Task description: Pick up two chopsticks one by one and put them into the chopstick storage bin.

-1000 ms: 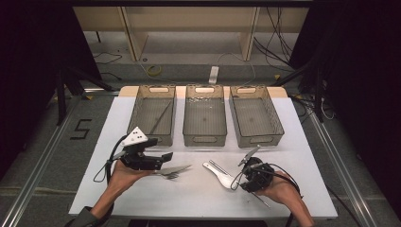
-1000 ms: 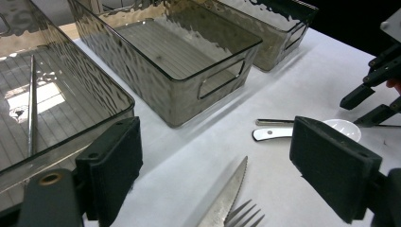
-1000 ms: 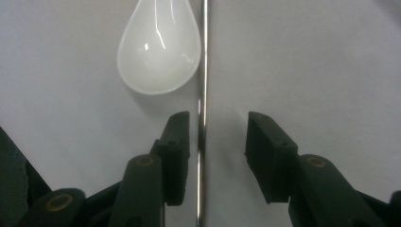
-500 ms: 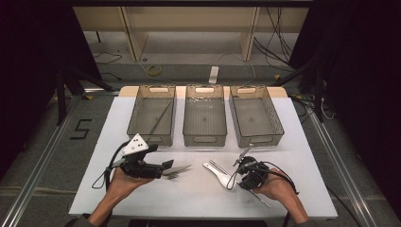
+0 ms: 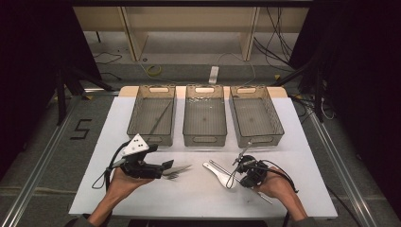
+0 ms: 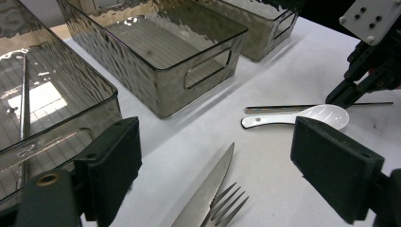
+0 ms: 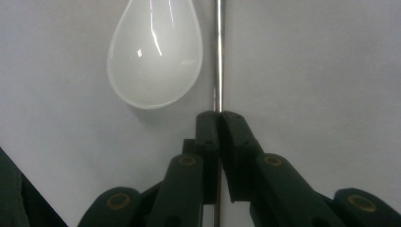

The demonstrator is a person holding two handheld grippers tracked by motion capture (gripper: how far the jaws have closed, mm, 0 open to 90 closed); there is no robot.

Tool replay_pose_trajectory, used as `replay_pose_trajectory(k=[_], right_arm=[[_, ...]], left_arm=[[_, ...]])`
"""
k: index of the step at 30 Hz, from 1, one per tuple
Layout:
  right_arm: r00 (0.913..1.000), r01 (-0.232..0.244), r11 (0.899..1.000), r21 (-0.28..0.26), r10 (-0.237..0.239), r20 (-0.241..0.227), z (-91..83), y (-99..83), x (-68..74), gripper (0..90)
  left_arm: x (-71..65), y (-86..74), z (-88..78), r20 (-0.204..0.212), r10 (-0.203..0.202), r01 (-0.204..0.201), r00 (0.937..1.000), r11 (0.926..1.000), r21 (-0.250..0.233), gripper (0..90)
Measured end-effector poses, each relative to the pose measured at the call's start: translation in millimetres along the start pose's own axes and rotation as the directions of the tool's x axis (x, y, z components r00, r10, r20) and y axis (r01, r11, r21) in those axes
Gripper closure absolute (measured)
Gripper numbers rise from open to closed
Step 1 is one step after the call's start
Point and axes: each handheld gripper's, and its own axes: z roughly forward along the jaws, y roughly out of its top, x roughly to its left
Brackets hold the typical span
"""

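Had right gripper (image 7: 219, 116) jaws just closing, clamped on thin metal chopstick (image 7: 218, 56) lying flat on table (image 5: 293, 142), just beside white spoon (image 7: 156, 56). Grasp step, I judged; next move called for clean lift without dragging spoon. Left gripper (image 6: 222, 175) jaws stood apart over knife (image 6: 208, 189) and fork (image 6: 229, 203), left of spoon. Beyond spoon: three smoky bins (image 5: 205, 118), left one held another chopstick (image 5: 160, 118). Farther back: cables on floor, dark room.

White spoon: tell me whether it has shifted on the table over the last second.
No. The white spoon lies in the same place, just in front of the middle bin.
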Motion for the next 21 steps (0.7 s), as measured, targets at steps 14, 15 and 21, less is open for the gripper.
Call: replay_pose_trajectory(k=[14,15,21], right_arm=[[0.9991,0.040,0.998,-0.057,-0.039,0.016,-13.5,-4.1,-6.5,87.2],[0.9990,0.043,0.997,-0.058,-0.042,0.019,-15.3,-4.9,-6.9,87.2],[0.9986,0.049,0.995,-0.084,-0.047,0.026,-24.7,-6.1,-8.7,87.3]], left_arm=[[0.0,0.5,0.1,0.005,0.004,-0.004,1.0000,1.0000,-0.004,17.8],[-0.1,0.5,0.4,0.006,0.005,-0.005,1.0000,1.0000,-0.003,17.9],[-0.1,0.9,1.1,0.010,0.003,-0.003,0.9999,1.0000,0.003,18.1]])
